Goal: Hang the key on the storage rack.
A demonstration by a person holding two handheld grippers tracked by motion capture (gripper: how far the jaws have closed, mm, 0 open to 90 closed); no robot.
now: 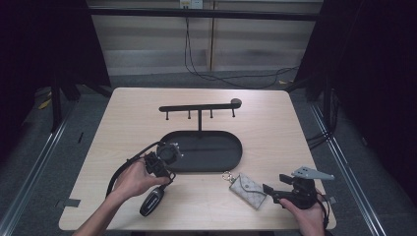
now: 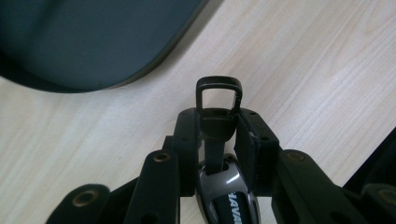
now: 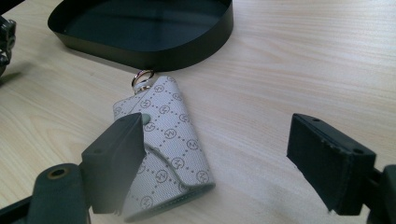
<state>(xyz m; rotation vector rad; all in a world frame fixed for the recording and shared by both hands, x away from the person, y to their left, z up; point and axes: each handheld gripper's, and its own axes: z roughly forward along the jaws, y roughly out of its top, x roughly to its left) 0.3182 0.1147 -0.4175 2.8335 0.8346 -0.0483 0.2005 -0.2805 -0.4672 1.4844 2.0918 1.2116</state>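
Observation:
A black car key fob (image 1: 151, 201) lies at the table's front left, under the person's left hand. My left gripper (image 1: 162, 173) is shut on the fob's neck just below its black loop (image 2: 218, 93); the glossy fob body (image 2: 229, 198) runs back between the jaws of the left gripper (image 2: 218, 130). A grey patterned key pouch (image 1: 248, 189) with a metal ring (image 3: 142, 77) lies flat at the front right. My right gripper (image 1: 274, 183) stands open beside it. In the right gripper view, the right gripper (image 3: 219, 154) has its left jaw over the pouch (image 3: 170, 140) and its right jaw on bare table.
A black key stand sits mid-table: an oval tray (image 1: 231, 157) with a post and a bar with several hooks (image 1: 199, 107). The tray's rim (image 3: 154, 51) lies just beyond the pouch. Cables trail on the floor behind the table.

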